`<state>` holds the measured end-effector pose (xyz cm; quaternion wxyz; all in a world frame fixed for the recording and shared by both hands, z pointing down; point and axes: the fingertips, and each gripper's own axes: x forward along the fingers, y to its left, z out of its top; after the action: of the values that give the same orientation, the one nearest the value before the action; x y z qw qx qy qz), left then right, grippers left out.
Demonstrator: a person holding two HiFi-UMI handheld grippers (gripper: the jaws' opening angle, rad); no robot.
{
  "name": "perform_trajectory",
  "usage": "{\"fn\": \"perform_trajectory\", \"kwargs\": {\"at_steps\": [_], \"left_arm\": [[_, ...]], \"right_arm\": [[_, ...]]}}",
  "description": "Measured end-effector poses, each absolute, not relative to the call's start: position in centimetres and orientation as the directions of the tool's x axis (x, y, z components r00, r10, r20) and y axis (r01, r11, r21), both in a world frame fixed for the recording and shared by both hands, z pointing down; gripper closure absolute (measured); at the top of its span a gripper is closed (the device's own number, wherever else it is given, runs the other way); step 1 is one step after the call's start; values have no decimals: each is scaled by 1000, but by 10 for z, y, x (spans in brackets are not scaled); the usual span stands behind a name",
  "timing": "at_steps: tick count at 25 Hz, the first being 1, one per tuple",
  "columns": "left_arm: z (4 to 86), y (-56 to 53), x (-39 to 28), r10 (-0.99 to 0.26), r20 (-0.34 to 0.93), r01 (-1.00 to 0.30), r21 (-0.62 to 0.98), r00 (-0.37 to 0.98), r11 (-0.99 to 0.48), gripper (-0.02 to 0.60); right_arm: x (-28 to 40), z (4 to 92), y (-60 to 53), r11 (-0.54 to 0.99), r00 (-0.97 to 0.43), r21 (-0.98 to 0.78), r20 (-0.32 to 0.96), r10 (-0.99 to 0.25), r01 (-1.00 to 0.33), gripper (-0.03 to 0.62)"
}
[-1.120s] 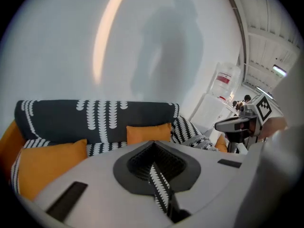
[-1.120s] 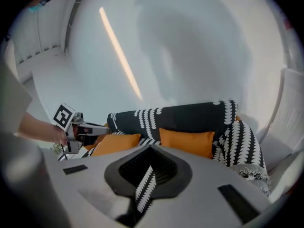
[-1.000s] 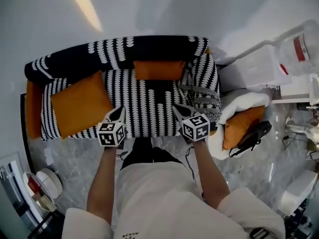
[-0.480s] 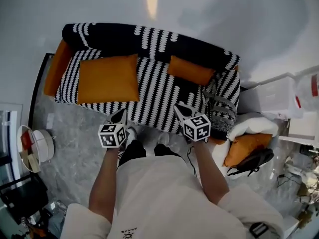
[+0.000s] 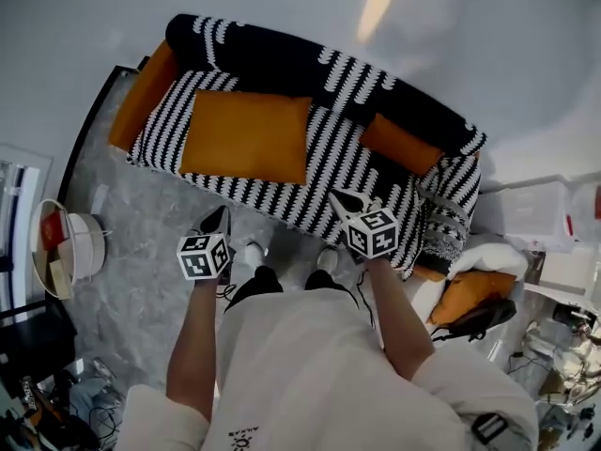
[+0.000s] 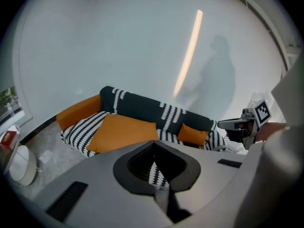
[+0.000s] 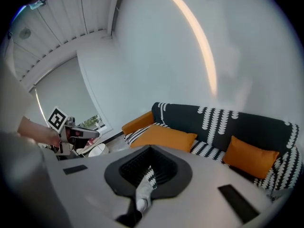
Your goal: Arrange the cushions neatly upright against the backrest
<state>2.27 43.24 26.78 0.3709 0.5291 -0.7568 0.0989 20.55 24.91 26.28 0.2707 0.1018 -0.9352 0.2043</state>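
Observation:
A black-and-white patterned sofa (image 5: 282, 59) runs slantwise across the head view. A large orange cushion (image 5: 246, 137) lies flat on its seat. A small orange cushion (image 5: 399, 145) leans against the backrest further right. A patterned cushion (image 5: 441, 225) sits at the sofa's right end. My left gripper (image 5: 222, 214) is shut and empty over the floor, just short of the seat's front edge. My right gripper (image 5: 344, 197) is shut and empty over that front edge. Both cushions also show in the left gripper view, large (image 6: 121, 133) and small (image 6: 192, 134).
A round white side table (image 5: 70, 247) with small items stands on the floor at the left. Right of the sofa lie another orange cushion (image 5: 465, 294), a white pillow (image 5: 488, 256), a black bag (image 5: 481, 318) and a white storage box (image 5: 540, 209). An orange bolster (image 5: 141, 97) caps the sofa's left end.
The sofa has turned from level to slanted in the head view. Both grippers have drawn back and leftward from the seat; the left one is now over the floor. Both stay shut.

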Motion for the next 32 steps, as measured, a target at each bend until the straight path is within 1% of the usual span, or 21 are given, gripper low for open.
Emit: {"fn": "perform_trajectory", "kwargs": {"at_steps": [8, 13, 23, 32], "left_arm": [[270, 486, -81, -741, 650, -880, 239, -169, 411, 563], [269, 498, -122, -750, 640, -872, 258, -169, 416, 563], [315, 471, -170, -685, 715, -848, 272, -139, 455, 563], [344, 396, -247, -623, 771, -861, 224, -129, 456, 563]], "right_arm": [[124, 265, 296, 876, -817, -321, 563, -128, -359, 571], [93, 264, 305, 879, -803, -305, 581, -132, -366, 571], [50, 311, 276, 858, -757, -323, 644, -110, -399, 571], [-8, 355, 185, 832, -721, -332, 684, -112, -444, 571]]}}
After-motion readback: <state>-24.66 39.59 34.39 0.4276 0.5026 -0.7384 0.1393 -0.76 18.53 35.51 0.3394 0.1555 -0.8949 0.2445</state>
